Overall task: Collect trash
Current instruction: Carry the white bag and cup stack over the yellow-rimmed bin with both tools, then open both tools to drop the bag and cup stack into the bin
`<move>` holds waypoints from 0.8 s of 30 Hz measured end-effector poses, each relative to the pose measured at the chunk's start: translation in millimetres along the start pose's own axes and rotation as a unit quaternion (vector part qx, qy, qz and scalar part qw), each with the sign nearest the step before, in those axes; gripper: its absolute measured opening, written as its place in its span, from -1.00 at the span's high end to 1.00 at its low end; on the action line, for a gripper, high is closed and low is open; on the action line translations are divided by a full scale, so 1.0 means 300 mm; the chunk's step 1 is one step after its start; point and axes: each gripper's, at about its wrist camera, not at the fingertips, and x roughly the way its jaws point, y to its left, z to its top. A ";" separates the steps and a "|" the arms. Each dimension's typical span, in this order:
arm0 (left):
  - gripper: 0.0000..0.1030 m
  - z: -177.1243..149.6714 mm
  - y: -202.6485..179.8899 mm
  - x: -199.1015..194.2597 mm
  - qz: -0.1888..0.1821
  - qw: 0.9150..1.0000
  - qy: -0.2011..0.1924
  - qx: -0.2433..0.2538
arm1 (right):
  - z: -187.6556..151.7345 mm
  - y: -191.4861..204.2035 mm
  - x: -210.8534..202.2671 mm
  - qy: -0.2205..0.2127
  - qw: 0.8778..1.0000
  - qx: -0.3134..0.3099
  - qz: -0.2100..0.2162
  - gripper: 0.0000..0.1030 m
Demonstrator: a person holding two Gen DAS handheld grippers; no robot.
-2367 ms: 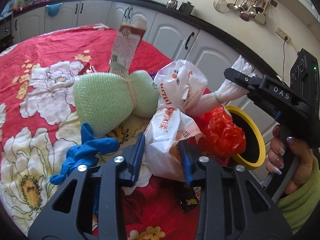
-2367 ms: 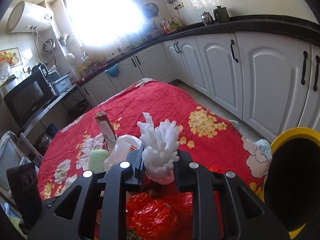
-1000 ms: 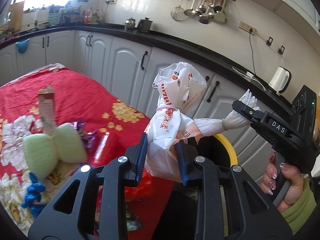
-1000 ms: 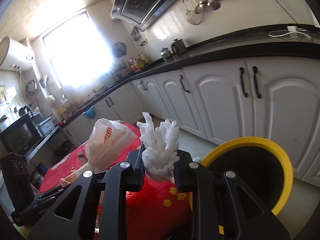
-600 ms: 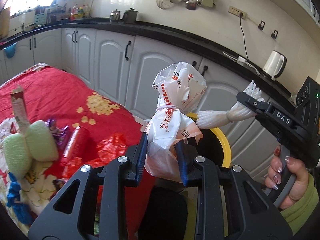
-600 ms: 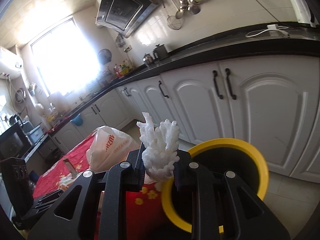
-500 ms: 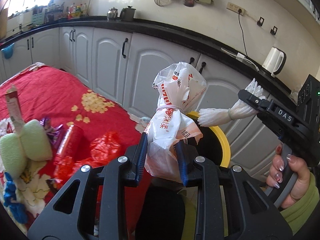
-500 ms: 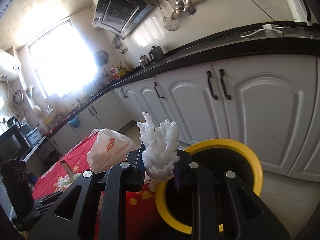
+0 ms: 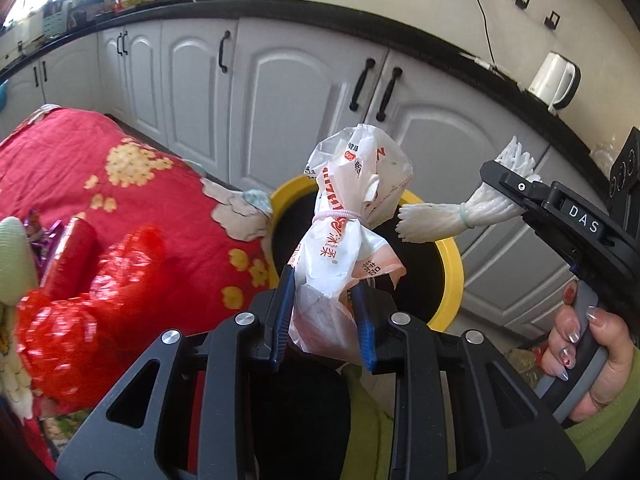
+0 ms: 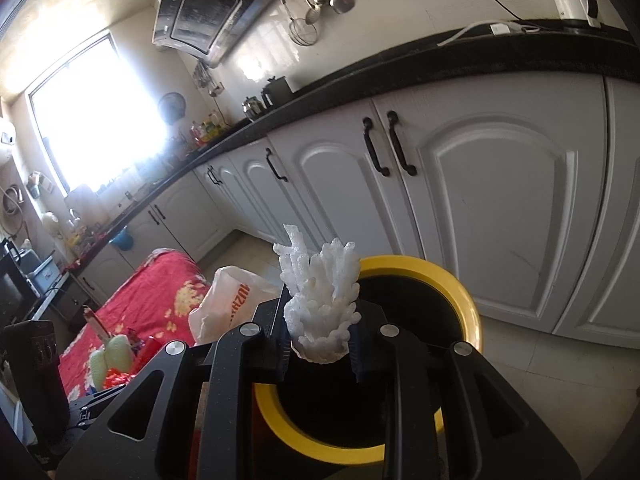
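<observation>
In the left wrist view, the left gripper (image 9: pixel 323 322) has its fingers (image 9: pixel 280 320) clamped on a knotted white plastic bag (image 9: pixel 348 240) with red print. The bag stands up from the fingers in front of the black mouth of a yellow-rimmed bin (image 9: pixel 450 276), which sits on the floor just beside the red flowered worktop (image 9: pixel 120 184). On the worktop lie a crumpled red bag (image 9: pixel 80 320) and a red tube (image 9: pixel 68 256). To the right, a hand (image 9: pixel 592 364) holds the right gripper (image 9: pixel 516 188), which pinches a white foam net (image 9: pixel 448 218) over the bin.

In the right wrist view, the right gripper's fingers (image 10: pixel 282 336) are closed on the upright foam net (image 10: pixel 320 304), directly above the bin (image 10: pixel 464 300). The white bag (image 10: pixel 228 304) shows at left, with the worktop (image 10: pixel 160 292) behind it.
</observation>
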 end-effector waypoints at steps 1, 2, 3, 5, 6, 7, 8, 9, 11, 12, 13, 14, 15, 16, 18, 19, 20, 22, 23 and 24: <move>0.58 -0.001 -0.006 0.012 0.001 1.000 0.003 0.001 | -0.003 -0.008 0.005 0.003 1.000 0.001 -0.001 0.55; 0.58 -0.002 -0.010 0.022 0.001 1.000 0.005 0.002 | -0.007 -0.015 0.012 0.005 1.000 0.003 -0.002 0.54; 0.58 -0.001 -0.018 0.033 0.002 1.000 0.007 0.003 | -0.012 -0.024 0.019 0.008 1.000 0.005 -0.004 0.54; 0.58 -0.003 -0.025 0.057 0.003 1.000 0.014 0.004 | -0.022 -0.039 0.028 0.013 1.000 0.007 -0.007 0.54; 0.57 -0.007 -0.028 0.072 0.003 1.000 0.018 0.005 | -0.026 -0.047 0.035 0.016 1.000 0.009 -0.008 0.54; 0.57 -0.008 -0.028 0.083 0.003 1.000 0.020 0.005 | -0.029 -0.053 0.041 0.018 1.000 0.011 -0.009 0.54; 0.56 -0.009 -0.032 0.095 0.004 1.000 0.022 0.006 | -0.035 -0.060 0.047 0.020 1.000 0.013 -0.011 0.54; 0.56 -0.011 -0.034 0.109 0.004 1.000 0.025 0.007 | -0.040 -0.068 0.053 0.022 1.000 0.016 -0.012 0.54; 0.54 -0.014 -0.039 0.128 0.006 1.000 0.029 0.007 | -0.049 -0.080 0.065 0.026 0.999 0.021 -0.014 0.54; 0.53 -0.015 -0.041 0.139 0.006 0.999 0.031 0.007 | -0.053 -0.086 0.071 0.028 0.999 0.023 -0.016 0.54; 0.53 -0.016 -0.042 0.150 0.008 0.999 0.033 0.007 | -0.058 -0.092 0.078 0.030 0.999 0.025 -0.017 0.54; 0.50 -0.018 -0.040 0.157 0.010 0.999 0.034 0.006 | -0.060 -0.099 0.083 0.032 0.999 0.027 -0.018 0.50; 0.48 -0.020 -0.038 0.163 0.011 0.999 0.035 0.004 | -0.063 -0.105 0.086 0.034 0.999 0.029 -0.019 0.45; 0.48 -0.020 -0.034 0.168 0.013 0.999 0.037 0.002 | -0.067 -0.111 0.088 0.035 0.999 0.032 -0.021 0.34; 0.29 -0.020 -0.030 0.172 0.017 0.999 0.037 0.001 | -0.073 -0.126 0.095 0.036 0.998 0.038 -0.025 0.24; 0.26 -0.020 -0.028 0.172 0.018 0.999 0.036 0.001 | -0.075 -0.129 0.096 0.037 0.998 0.038 -0.027 0.16; 0.15 -0.020 -0.027 0.170 0.020 0.999 0.035 0.002 | -0.075 -0.135 0.100 0.038 0.998 0.039 -0.030 0.08; 0.01 -0.018 -0.021 0.164 0.021 0.999 0.032 0.000 | -0.079 -0.138 0.102 0.039 0.998 0.041 -0.035 0.01; -0.08 -0.018 -0.017 0.158 0.021 0.999 0.030 -0.002 | -0.083 -0.139 0.103 0.039 0.998 0.040 -0.038 -0.01; -0.15 -0.018 -0.011 0.150 0.022 0.999 0.028 -0.004 | -0.085 -0.140 0.104 0.040 0.998 0.038 -0.041 -0.02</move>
